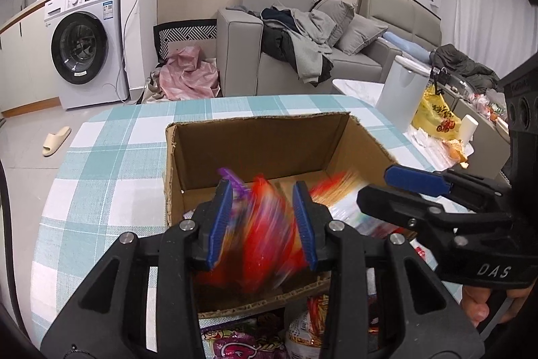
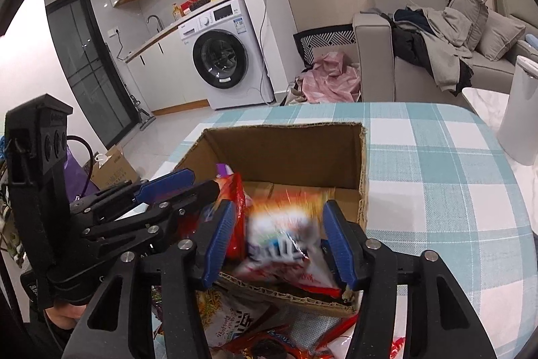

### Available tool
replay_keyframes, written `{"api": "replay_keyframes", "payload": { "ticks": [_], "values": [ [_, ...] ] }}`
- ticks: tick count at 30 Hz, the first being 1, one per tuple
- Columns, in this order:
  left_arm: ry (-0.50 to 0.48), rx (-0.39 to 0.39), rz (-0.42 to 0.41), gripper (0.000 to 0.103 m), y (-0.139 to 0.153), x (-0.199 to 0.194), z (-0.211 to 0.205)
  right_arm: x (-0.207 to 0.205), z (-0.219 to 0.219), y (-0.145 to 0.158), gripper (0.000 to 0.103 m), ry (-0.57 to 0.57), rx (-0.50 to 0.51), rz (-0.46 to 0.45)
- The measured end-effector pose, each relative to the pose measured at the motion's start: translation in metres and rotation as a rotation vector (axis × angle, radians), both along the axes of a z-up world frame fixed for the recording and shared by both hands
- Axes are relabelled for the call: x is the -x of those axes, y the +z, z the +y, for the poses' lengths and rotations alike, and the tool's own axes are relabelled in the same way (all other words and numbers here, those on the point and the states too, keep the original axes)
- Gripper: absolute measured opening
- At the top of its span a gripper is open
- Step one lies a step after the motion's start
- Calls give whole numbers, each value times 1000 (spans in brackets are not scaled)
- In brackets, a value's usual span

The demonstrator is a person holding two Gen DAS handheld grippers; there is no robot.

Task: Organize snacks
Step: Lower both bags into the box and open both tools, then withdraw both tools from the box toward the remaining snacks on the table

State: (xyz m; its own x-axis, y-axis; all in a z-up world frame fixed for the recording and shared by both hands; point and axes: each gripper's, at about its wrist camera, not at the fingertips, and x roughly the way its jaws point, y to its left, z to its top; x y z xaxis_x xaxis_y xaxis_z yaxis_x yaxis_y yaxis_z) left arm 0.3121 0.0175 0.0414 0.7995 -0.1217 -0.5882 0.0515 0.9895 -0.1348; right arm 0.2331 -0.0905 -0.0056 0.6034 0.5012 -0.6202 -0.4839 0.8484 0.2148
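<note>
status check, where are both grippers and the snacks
Left gripper over cardboard box, blurred red snack pack between its pads. Right gripper open, white-and-orange packet between the jaws. Nothing blocking.

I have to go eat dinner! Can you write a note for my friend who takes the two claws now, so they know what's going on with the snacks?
Left claw: looks closed on a blurred red packet, over the cardboard box.
Right claw: open; a blurred white-and-orange packet sits between its jaws above the box, pads apparently not touching it.
Done: at least one packet seems to be in the box already.
Left: get both packets in, then the loose packets on the checked tablecloth in front of the box.
</note>
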Motion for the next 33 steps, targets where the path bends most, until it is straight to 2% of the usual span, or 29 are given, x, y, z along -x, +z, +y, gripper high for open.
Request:
{"api": "replay_keyframes", "payload": {
  "ticks": [2, 4, 6, 7, 9, 11, 13, 24, 33],
  "values": [
    [-3, 0, 6, 43, 3, 3, 0, 5, -6, 6, 79, -11, -22, -29],
    [8, -16, 9, 70, 6, 8, -1, 9, -12, 11, 87, -17, -38, -46],
    [17, -30, -15, 81, 10, 18, -1, 13, -17, 14, 97, -22, -43, -53],
    [15, -32, -29, 82, 12, 23, -1, 15, -20, 15, 101, -25, -44, -52],
    [11, -28, -39, 84, 16, 31, -1, 19, -25, 17, 102, -22, -52, -47],
    [22, -35, -47, 91, 19, 40, 0, 23, -27, 17, 103, -18, -51, -44],
    [44, -48, -57, 102, 23, 48, 0, 30, -28, 17, 103, -14, -37, -48],
    [44, -58, -74, 102, 36, 96, -1, 63, -32, 18, 103, -2, -25, -71],
    [43, -59, -68, 102, 36, 126, -1, 80, -42, 16, 103, -28, -6, -56]
  ]
}}
